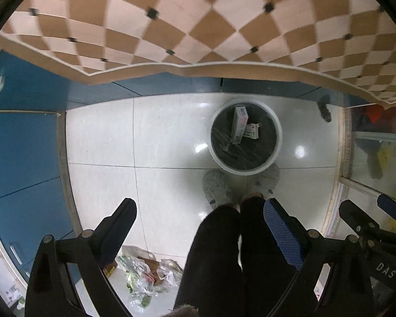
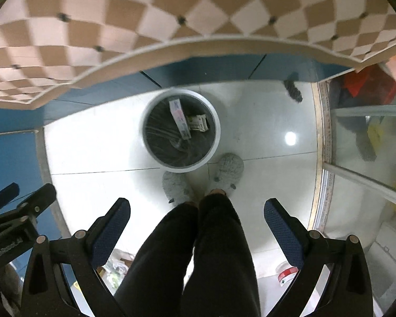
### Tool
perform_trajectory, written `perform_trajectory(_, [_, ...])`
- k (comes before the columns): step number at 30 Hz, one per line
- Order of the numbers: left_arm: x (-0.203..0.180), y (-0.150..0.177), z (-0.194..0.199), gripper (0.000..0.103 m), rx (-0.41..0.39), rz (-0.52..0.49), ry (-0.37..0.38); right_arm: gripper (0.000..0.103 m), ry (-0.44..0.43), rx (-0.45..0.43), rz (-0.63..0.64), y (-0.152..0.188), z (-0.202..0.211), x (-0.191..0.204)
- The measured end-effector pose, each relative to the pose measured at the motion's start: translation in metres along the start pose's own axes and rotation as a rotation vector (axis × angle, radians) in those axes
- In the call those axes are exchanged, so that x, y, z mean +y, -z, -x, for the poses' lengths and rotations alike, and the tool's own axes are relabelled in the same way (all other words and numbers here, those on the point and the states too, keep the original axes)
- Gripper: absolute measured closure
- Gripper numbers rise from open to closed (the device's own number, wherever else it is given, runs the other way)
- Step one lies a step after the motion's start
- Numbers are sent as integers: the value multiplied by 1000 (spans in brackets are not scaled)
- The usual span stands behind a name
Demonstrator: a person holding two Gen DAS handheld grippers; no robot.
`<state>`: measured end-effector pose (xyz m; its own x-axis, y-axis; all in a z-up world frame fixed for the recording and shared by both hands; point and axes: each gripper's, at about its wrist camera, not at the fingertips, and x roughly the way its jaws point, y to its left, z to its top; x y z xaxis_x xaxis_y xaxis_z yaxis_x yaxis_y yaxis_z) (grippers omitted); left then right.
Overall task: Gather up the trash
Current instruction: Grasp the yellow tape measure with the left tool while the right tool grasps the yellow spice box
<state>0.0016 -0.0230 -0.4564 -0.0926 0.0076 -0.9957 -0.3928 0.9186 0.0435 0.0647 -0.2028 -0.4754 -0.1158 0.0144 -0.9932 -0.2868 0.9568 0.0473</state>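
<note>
On the left I see blue cabinets (image 1: 18, 142) bounding the floor, and near them, low in the left view, some plastic bags (image 1: 142, 272) lying on the tiles; I cannot tell whether they count as trash to collect. My left gripper (image 1: 200, 227) hangs wide and holds nothing. Moving right, the bin (image 1: 245, 137) stands on the floor just beyond my slippers (image 1: 216, 187), under the near edge of the checkered tabletop (image 1: 198, 21). Two boxes (image 1: 243, 126) already lie inside, so I judge part of the job done. My right gripper (image 2: 198, 224) is also spread wide and empty. Farther right, a glass door frame (image 2: 322, 137) closes the floor off. Open tile lies left and right of the bin; the overhanging table edge limits room above it.
</note>
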Motion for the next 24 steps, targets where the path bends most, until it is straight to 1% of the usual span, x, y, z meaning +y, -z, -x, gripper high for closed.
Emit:
perform_trajectory(4, [4,15,43,5,-38,-1,17,1,-6,-30,35,19,56,4])
perform_trajectory(7, [1,22,74,5,-81,-15,26,1,-38,-51,36,28,88,2])
perform_trajectory(10, [-7,16,114,5,-172,-42,19,1,-88,-88,21,31,125,-2])
perform_trajectory(12, [-14,4,138,3,-243,-58,8,1,-127,-139,-8,28,155,-12])
perform_trajectory(13, [-20,-5,151,0,-280,-70,6,1,-143,-159,-25,25,167,-17])
perform_trajectory(14, [-28,-20,166,0,-315,-71,3,1,-167,-187,-51,19,184,-26])
perform_trajectory(15, [-30,-29,173,0,-331,-66,4,1,-187,-213,-73,13,198,-35])
perform_trajectory(17, [-42,-56,193,0,-386,-57,9,1,-205,-265,-116,-1,225,-57])
perform_trajectory(18, [-51,-72,201,0,-411,-51,-10,1,-206,-296,-134,-12,240,-71])
perform_trajectory(19, [-56,-82,205,0,-424,-48,-19,1,-200,-317,-144,-23,248,-82])
perform_trajectory(20, [-66,-102,208,0,-438,-45,-10,1,-189,-339,-155,-37,258,-95])
perform_trajectory(22, [-74,-126,214,0,-426,-25,0,1,-173,-369,-175,-65,273,-120])
perform_trajectory(24, [-88,-159,207,0,-401,-4,37,1,-148,-397,-199,-105,285,-150])
